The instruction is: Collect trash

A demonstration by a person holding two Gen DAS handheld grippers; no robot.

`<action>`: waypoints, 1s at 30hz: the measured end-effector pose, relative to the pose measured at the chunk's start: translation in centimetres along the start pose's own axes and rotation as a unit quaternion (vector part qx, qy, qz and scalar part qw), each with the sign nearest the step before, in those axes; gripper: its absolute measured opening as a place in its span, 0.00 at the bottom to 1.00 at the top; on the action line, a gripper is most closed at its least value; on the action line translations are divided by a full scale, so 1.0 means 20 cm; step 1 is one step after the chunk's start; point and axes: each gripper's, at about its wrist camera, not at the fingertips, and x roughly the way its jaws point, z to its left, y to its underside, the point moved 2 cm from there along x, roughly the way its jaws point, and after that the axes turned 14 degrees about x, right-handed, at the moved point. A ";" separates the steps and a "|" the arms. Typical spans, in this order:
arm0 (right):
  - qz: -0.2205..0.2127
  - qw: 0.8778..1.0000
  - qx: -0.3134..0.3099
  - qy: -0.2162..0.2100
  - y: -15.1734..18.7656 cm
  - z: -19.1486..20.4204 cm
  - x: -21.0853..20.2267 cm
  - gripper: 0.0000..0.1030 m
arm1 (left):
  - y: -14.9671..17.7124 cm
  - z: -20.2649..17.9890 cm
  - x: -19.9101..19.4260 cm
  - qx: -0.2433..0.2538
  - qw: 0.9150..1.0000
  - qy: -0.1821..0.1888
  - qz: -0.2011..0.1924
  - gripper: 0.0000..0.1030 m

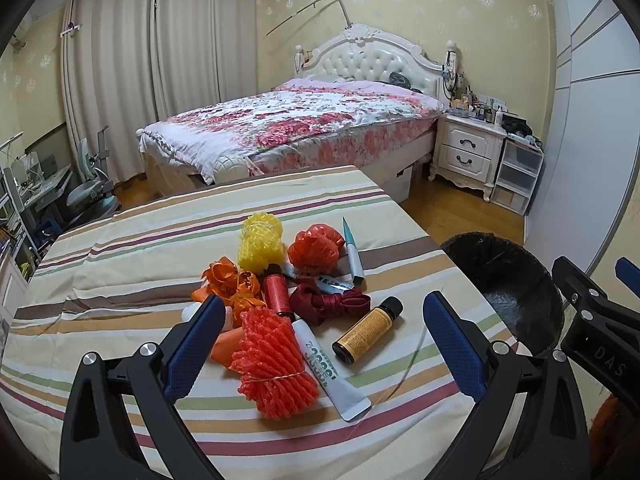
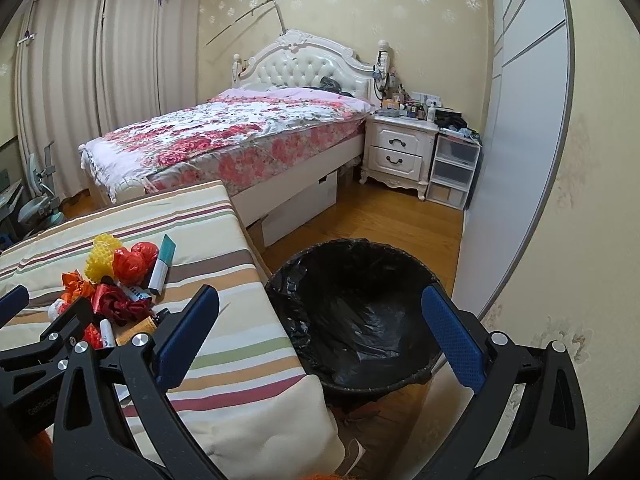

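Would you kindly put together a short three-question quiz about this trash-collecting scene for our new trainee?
1. True or false: the black-lined trash bin already holds trash.
2. Which lies nearest the left hand-held gripper? A) yellow foam net bundle B) orange-red foam net bundle C) teal-and-white pen
3. Fill in: the bin stands on the wooden floor to the ____ of the striped tablecloth.

Key:
1. False; only the bag liner shows inside.
2. B; it sits between the open fingers.
3. Right, seen from the right wrist view, where the right hand-held gripper is open above the bin.
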 end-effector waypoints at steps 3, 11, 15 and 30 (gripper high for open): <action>0.000 1.000 -0.001 0.000 0.00 0.00 0.00 0.96 | 0.00 0.00 0.00 0.000 1.000 0.000 0.000 0.94; 0.002 1.000 -0.001 0.003 0.01 0.01 0.01 0.96 | 0.01 0.00 0.01 0.000 1.000 0.001 0.002 0.94; 0.002 1.000 -0.001 0.003 0.01 0.01 0.01 0.96 | 0.01 0.00 0.01 0.000 1.000 0.001 0.002 0.94; 0.004 1.000 -0.001 0.004 0.01 -0.01 0.01 0.96 | 0.00 0.00 0.01 0.000 1.000 0.001 0.004 0.94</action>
